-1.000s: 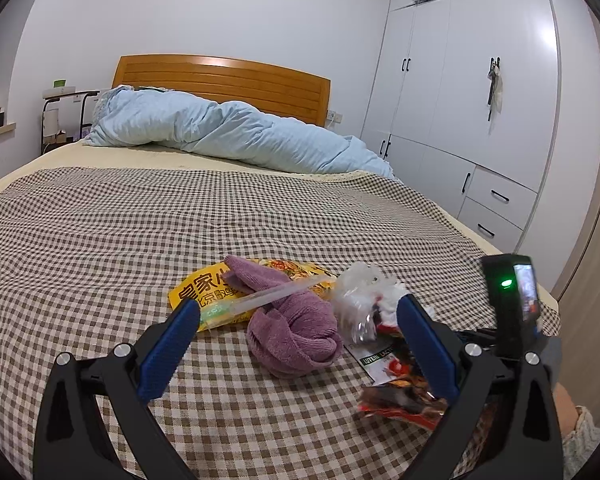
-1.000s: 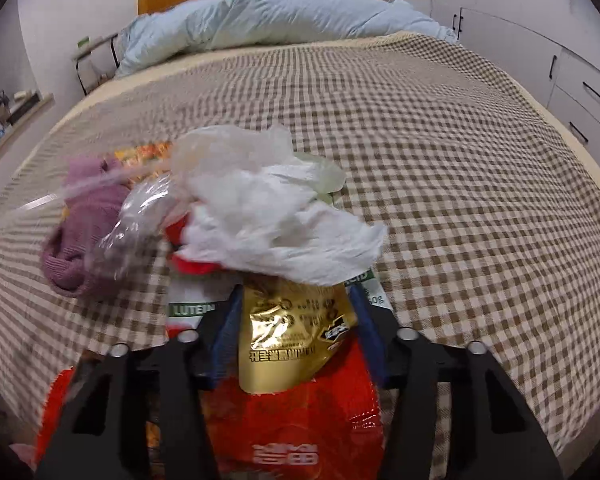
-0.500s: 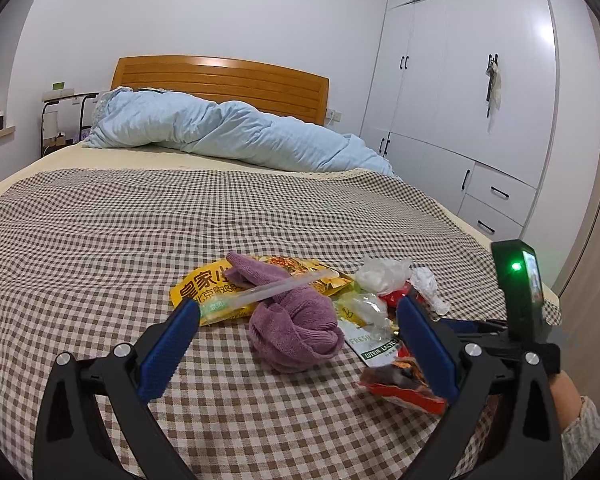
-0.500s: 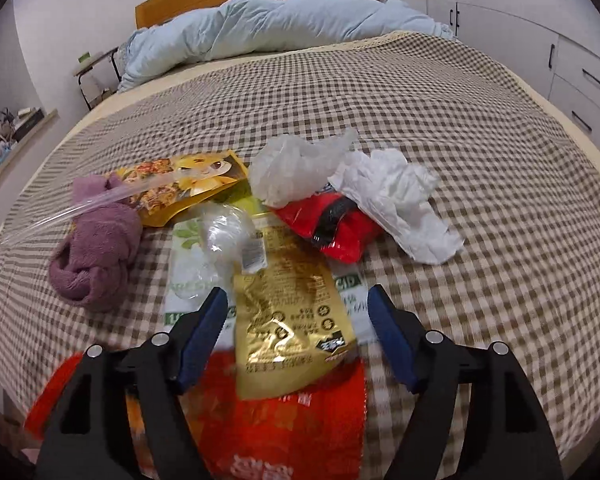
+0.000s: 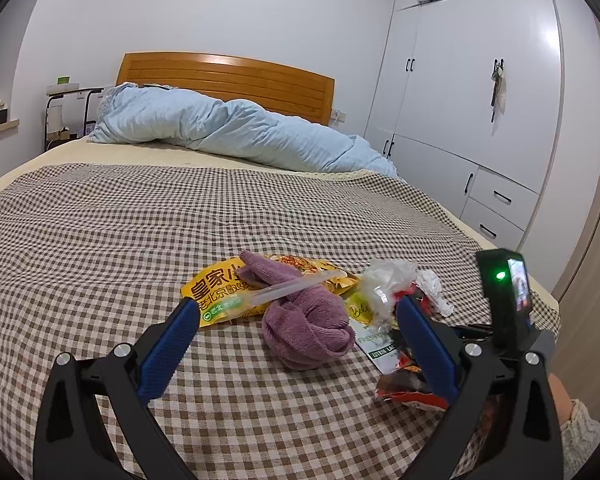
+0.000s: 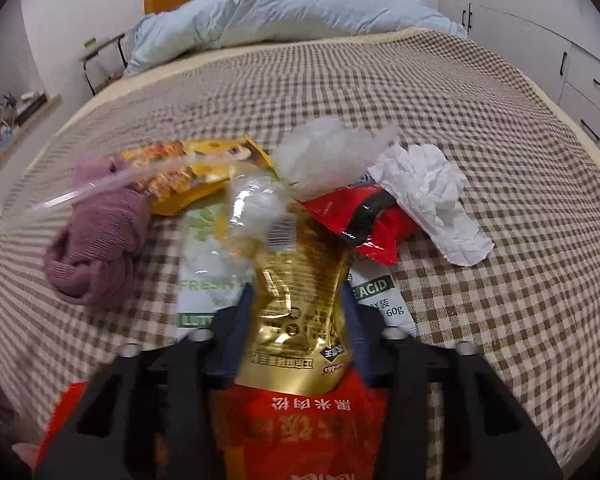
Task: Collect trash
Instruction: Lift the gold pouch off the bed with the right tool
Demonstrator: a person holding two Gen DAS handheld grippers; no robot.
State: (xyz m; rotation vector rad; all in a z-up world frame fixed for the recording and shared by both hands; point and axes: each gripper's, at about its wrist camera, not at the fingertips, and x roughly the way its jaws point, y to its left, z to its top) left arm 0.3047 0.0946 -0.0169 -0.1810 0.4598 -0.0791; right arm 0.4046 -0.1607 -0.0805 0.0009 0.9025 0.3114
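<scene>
A heap of trash lies on the checked bedspread (image 6: 480,128). It holds a gold pouch (image 6: 300,280), a red wrapper (image 6: 360,220), crumpled white paper (image 6: 428,196), clear plastic (image 6: 328,156), a yellow snack bag (image 5: 220,292) and a white-and-green packet (image 6: 208,272). My right gripper (image 6: 296,296) is closing, its blue pads pinching the gold pouch, which crumples between them over a red bag (image 6: 300,432). My left gripper (image 5: 296,304) hangs open above the bed, just short of a purple cloth (image 5: 308,320), nothing between its fingers.
A clear plastic tube (image 5: 292,288) lies across the purple cloth and the yellow bag. A light blue duvet (image 5: 240,132) is bunched by the wooden headboard (image 5: 228,76). White wardrobes and drawers (image 5: 480,120) stand to the right of the bed, and a person's sleeve (image 5: 580,436) shows low right.
The right gripper's jaws spread wide around the gold pouch, then came together on it. The white paper and clear plastic dropped and spread over the bed. The left gripper stayed put.
</scene>
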